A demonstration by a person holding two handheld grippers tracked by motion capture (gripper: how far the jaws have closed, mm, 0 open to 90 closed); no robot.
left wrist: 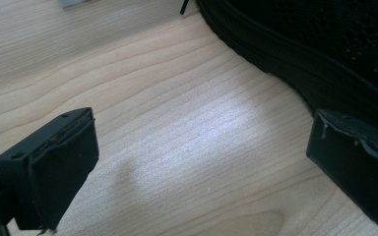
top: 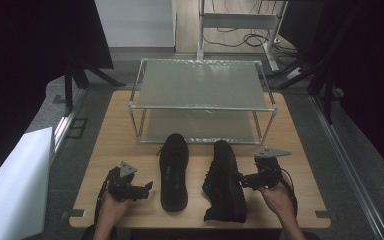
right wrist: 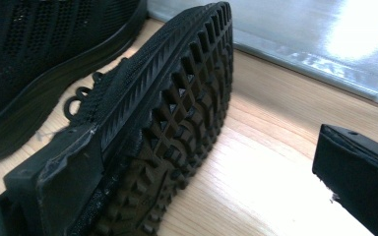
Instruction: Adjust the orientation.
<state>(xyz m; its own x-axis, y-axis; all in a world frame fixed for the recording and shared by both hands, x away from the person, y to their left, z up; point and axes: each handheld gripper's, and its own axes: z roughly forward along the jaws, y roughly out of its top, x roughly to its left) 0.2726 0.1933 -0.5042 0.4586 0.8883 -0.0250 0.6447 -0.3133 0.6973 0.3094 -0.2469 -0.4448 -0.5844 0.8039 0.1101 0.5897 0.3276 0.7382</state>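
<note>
My right gripper [top: 242, 178] is wide open against the black knit sneaker tipped on its side [top: 224, 182], long axis pointing toward the glass-shelved metal rack [top: 202, 107]. Left gripper [top: 147, 187] is open too, empty, just left of the upright black sneaker [top: 174, 171].

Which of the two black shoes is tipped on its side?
The right shoe, beside the right hand-held gripper: its treaded sole faces sideways. The left shoe sits flat, sole down.
</note>
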